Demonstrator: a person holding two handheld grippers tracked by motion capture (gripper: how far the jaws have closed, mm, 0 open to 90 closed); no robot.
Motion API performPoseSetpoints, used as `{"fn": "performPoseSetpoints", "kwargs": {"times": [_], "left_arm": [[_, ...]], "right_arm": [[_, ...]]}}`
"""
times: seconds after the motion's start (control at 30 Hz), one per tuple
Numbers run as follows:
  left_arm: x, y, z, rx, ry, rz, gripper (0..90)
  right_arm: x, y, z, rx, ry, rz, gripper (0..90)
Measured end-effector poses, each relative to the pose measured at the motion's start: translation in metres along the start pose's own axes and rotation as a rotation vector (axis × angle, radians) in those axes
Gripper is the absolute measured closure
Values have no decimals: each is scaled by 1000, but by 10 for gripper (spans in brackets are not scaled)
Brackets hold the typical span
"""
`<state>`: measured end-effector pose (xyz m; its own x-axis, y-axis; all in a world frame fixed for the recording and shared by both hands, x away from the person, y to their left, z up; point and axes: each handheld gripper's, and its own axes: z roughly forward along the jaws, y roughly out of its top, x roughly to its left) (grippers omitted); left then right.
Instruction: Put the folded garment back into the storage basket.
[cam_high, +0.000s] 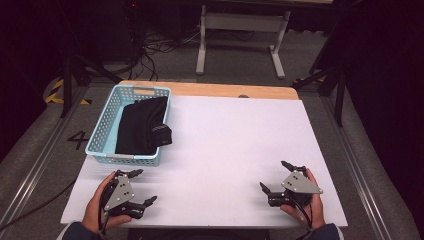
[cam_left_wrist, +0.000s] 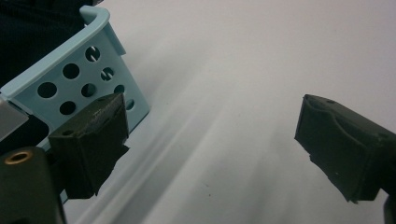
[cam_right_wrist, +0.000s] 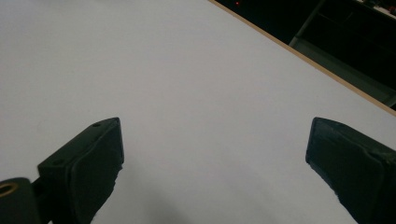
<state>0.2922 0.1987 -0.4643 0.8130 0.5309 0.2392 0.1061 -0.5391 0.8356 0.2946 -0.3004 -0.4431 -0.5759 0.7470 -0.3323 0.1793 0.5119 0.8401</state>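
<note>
Table: a white sheet (cam_high: 235, 150) covers the top, with a strip of bare wood (cam_high: 210, 89) along the far edge.
Basket: a light blue plastic basket (cam_high: 100, 131) with round holes in its walls sits at the far left of the sheet, long side running away from the person.
Cloth: dark folded clothing (cam_high: 142, 127) lies inside the basket, and one corner hangs over the right rim onto the sheet.
Left gripper: the left gripper (cam_high: 139, 187) is down at the near left corner, held in the left hand (cam_high: 95, 205), jaws spread wide and nothing between them. It sits just short of the basket's near wall.
Left gripper view: the basket's perforated corner (cam_left_wrist: 88, 70) is right beside the left jaw, bare white sheet between the two jaws.
Right gripper: the right gripper (cam_high: 278, 176) is at the near right, held in the right hand (cam_high: 312, 205), jaws wide apart and empty, well away from the basket.
Right gripper view: plain white sheet (cam_right_wrist: 196, 93) between the jaws, the wooden edge (cam_right_wrist: 299, 53) crossing the top right.
Beyond the table: grey floor, cables and a white frame (cam_high: 240, 30).
</note>
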Motion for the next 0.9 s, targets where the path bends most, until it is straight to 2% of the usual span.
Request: {"fn": "performPoseSetpoints", "kwargs": {"times": [0.3, 0.63, 0.9], "left_arm": [[3, 3, -1, -18, 33, -14, 95], [4, 1, -3, -18, 30, -16, 92], [3, -1, -4, -16, 35, -20, 83]], "right_arm": [[3, -9, -4, 25, 1, -17, 32], [3, -9, -1, 30, -2, -19, 37], [8, -6, 3, 39, -14, -54, 37]]}}
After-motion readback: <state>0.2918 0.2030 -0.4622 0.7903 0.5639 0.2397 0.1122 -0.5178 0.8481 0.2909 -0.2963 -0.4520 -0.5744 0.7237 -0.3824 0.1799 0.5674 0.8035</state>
